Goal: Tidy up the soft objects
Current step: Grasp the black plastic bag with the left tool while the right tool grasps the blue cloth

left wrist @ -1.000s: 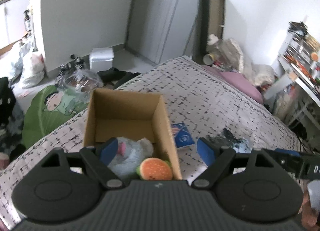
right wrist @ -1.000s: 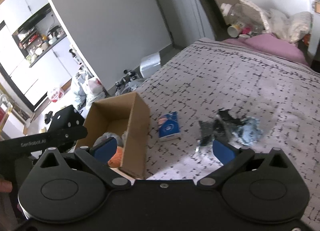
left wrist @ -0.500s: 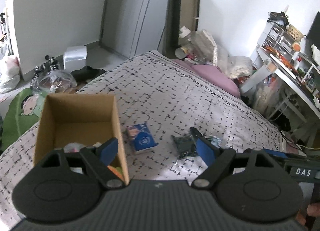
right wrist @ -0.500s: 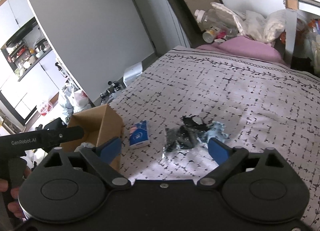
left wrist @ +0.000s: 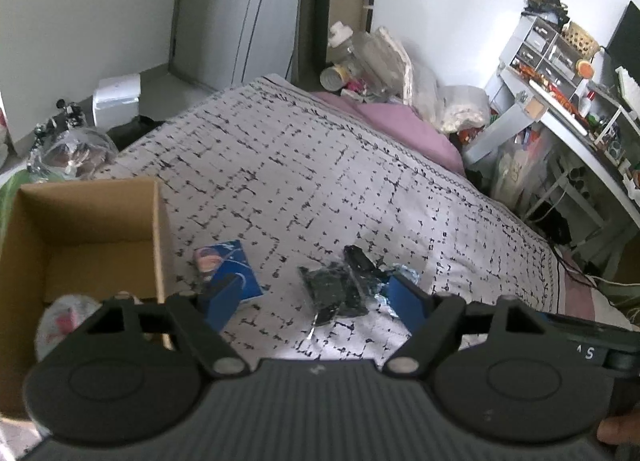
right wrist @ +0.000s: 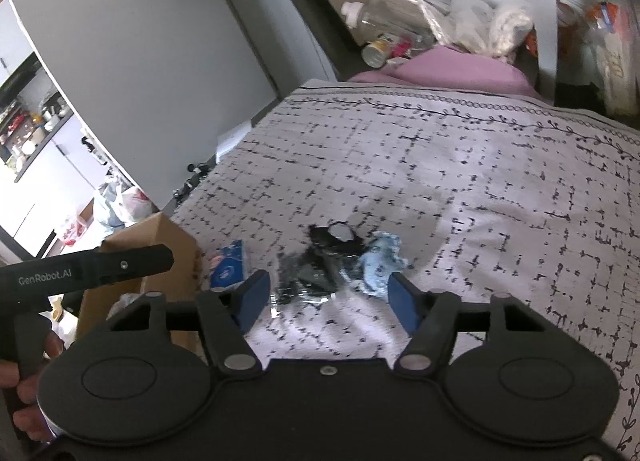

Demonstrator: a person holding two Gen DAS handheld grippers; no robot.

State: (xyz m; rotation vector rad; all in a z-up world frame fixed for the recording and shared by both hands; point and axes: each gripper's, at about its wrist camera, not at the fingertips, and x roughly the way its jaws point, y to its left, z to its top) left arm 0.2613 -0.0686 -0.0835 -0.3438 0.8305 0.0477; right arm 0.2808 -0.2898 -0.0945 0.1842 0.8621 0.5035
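**Two open tongs over the bed, a bag of dark things below**

The left gripper point(left wrist: 316, 303) is wide open and holds nothing. Its jaws have just been closing a little. Past its tips, at about 12 o'clock, a clear bag of dark things point(left wrist: 340, 287) lies flat on the bed cover point(left wrist: 320, 181). A small blue packet point(left wrist: 226, 271) lies at about 10 o'clock, just behind the left finger.

A brown box point(left wrist: 92, 221) stands on the bed at 9 o'clock in the left view. Something soft and pale point(left wrist: 64, 319) sits inside it, but it is blurry, so what it is stays unclear.

The right gripper point(right wrist: 328, 295) is about half open and empty. Its jaws have just been closing, with the bag point(right wrist: 316, 269) and a crumpled light blue piece point(right wrist: 380, 265) showing between the blue pads, not squeezed. A hand point(right wrist: 24, 405) holds the other tool at 8 o'clock.
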